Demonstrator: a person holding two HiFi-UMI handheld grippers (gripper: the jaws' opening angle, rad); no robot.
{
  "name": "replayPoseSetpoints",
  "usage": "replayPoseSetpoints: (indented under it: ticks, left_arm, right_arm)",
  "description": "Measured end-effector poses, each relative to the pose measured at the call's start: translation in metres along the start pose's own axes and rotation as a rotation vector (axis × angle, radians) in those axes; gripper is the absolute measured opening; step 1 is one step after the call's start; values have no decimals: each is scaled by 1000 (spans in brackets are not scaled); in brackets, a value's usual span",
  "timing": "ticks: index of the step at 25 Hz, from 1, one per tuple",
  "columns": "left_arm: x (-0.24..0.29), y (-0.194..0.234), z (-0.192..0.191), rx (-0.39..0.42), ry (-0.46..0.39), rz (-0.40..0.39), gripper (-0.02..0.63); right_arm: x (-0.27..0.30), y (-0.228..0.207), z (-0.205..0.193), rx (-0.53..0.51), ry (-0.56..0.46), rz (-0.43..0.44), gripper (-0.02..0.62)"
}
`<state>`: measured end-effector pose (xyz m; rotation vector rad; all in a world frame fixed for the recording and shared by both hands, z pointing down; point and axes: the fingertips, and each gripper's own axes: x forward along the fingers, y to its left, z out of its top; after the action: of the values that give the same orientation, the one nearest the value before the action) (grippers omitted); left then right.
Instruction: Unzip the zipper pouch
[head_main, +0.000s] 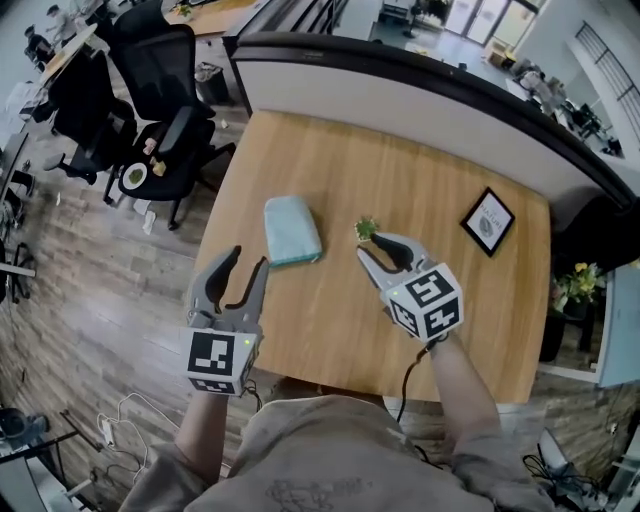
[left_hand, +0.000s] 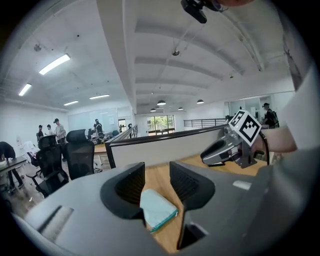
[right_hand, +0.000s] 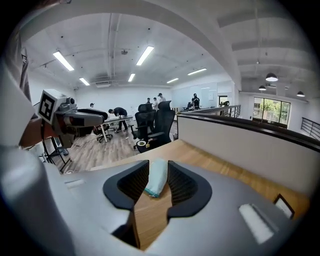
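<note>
A light teal zipper pouch (head_main: 291, 229) lies flat on the wooden table (head_main: 330, 330), left of its middle. My left gripper (head_main: 247, 262) hovers just in front of the pouch's near left corner, jaws spread wide and empty. In the left gripper view the pouch (left_hand: 157, 210) shows low between the jaws, and none of the pads touches it. My right gripper (head_main: 375, 247) is to the right of the pouch, open, with nothing in it. In the right gripper view the pouch (right_hand: 156, 177) lies ahead, seen through the gap between the jaws.
A small green plant (head_main: 366, 228) sits just beyond the right gripper's tips. A black-framed picture (head_main: 488, 221) lies at the table's right. A white partition with a dark top (head_main: 420, 95) closes the far edge. Black office chairs (head_main: 160, 100) stand off the left side.
</note>
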<state>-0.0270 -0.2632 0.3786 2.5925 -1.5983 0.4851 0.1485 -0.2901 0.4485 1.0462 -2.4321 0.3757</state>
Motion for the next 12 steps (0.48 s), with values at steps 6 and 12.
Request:
replayPoseSetpoints:
  ticks: [6,12]
  left_arm:
    - [25,6,-44,-22,72,-16,156]
    - [57,10,-107,-134,184,-34,156]
  right_arm:
    - [64,2,-36,8,86,67,124]
    - [114,9,-78,5,198,120,126]
